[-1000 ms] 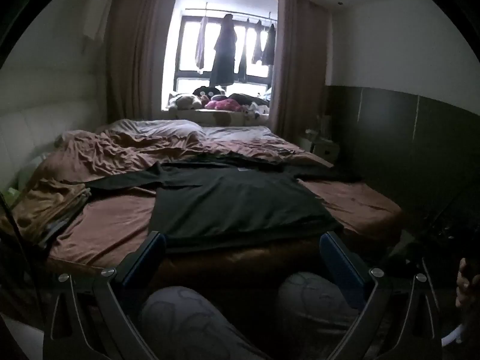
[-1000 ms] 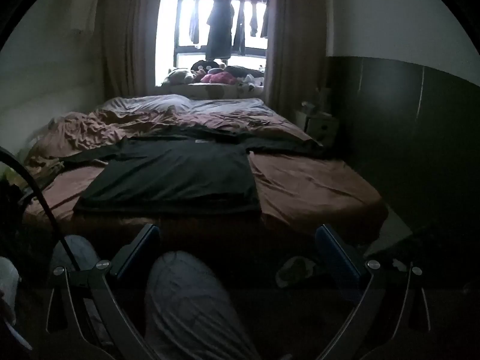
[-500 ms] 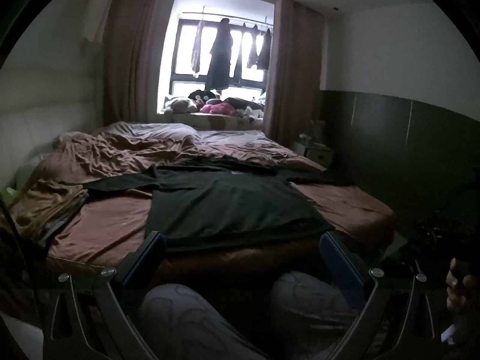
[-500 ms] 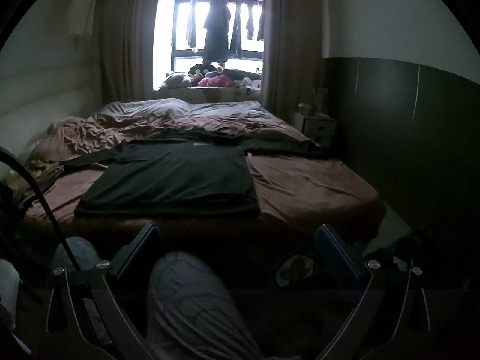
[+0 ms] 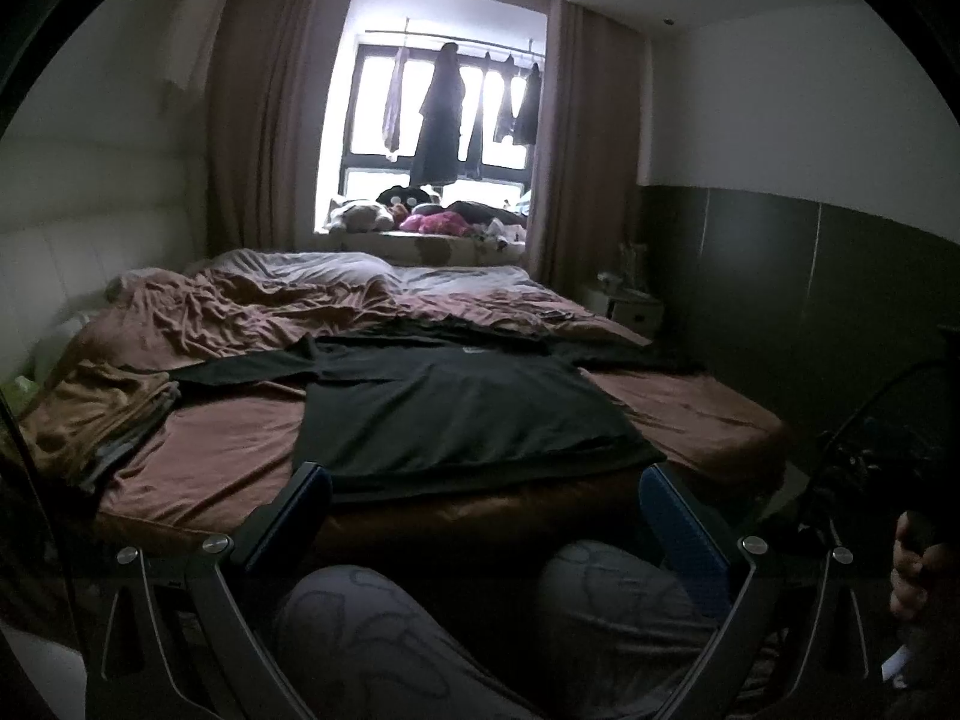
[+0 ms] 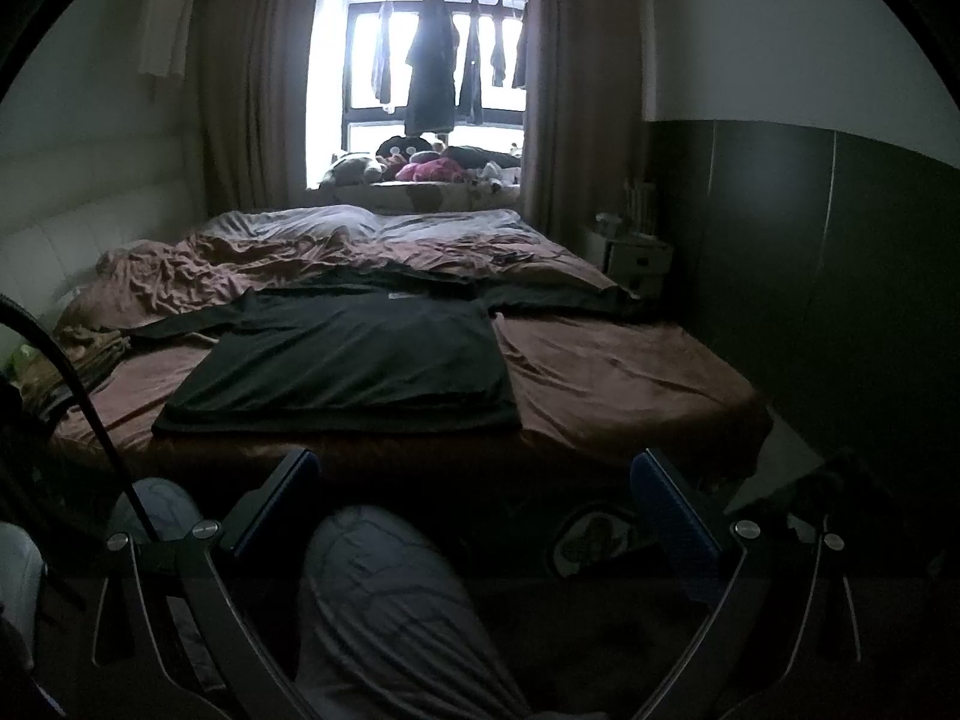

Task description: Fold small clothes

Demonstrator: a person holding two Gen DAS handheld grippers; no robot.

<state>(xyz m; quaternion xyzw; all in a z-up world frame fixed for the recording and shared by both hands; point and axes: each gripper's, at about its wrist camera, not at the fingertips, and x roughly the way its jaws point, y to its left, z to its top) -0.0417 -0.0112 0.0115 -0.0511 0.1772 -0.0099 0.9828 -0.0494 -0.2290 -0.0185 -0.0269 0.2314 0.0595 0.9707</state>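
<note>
Starting position: you hold the left gripper and right gripper over your knees, jaws spread wide and empty. The black T-shirt lies flat on the bed, well apart, unfolded. Next, reach forward to its near hem corners.

Your knees sit directly under both wide-spread grippers, between you and the bed's near edge. Beyond them the brown sheet right of the dark shirt lies bare and open. On the left, a folded brown stack crowds that side, and rumpled bedding blocks the far half
</note>
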